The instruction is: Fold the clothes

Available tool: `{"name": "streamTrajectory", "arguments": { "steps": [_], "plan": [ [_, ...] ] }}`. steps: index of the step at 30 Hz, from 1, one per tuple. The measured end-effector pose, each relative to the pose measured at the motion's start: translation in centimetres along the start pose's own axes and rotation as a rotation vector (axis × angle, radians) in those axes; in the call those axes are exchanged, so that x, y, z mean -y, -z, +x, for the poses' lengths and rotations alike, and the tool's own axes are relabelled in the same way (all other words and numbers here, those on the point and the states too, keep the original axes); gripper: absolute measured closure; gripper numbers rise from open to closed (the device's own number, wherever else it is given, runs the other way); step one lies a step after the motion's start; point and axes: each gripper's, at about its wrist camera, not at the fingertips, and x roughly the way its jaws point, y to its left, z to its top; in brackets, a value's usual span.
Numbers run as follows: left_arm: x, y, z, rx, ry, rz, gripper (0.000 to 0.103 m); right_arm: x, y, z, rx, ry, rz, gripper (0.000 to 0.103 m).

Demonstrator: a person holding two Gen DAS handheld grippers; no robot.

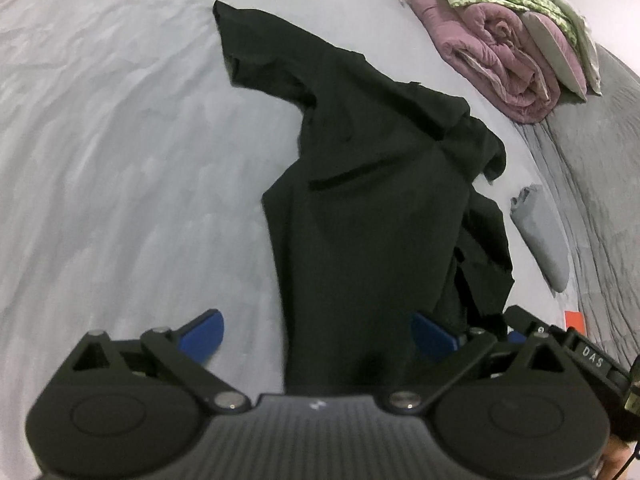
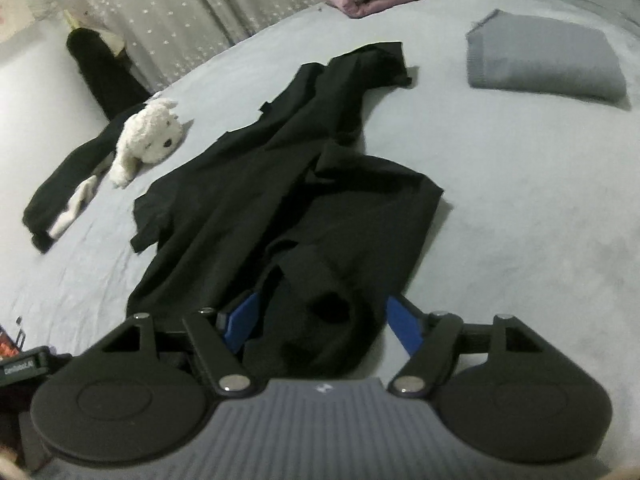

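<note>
My left tongs [image 1: 316,334] sit low over the bed [image 1: 100,160], jaws spread wide, the near hem of the black shirt [image 1: 360,220] lying between the blue pads [image 1: 204,334] with neither pad pressing it. My right tongs [image 2: 320,320] are just beside them at the same hem, also spread wide; a bunched fold of the shirt [image 2: 280,200] lies in the gap, but I cannot tell whether a pad touches it.

The shirt runs lengthwise away from me down the middle of the bed, rumpled, one sleeve reaching toward the far edge.

Left of the shirt, bare sheet. Right of it: a folded grey cloth [image 2: 544,60], apart from the shirt, and a pink quilt [image 1: 508,52] by the far right edge. A plush toy [image 2: 148,136] and a dark garment [image 2: 60,196] lie far left.
</note>
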Motion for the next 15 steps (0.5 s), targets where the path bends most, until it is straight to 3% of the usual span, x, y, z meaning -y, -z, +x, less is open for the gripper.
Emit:
{"name": "streamTrajectory", "arguments": {
  "steps": [15],
  "plan": [
    [-1.2,-0.1,-1.5,0.047,0.029,-0.059,0.002,0.1,1.3,0.9,-0.059,-0.014,0.003,0.027]
  ]
}}
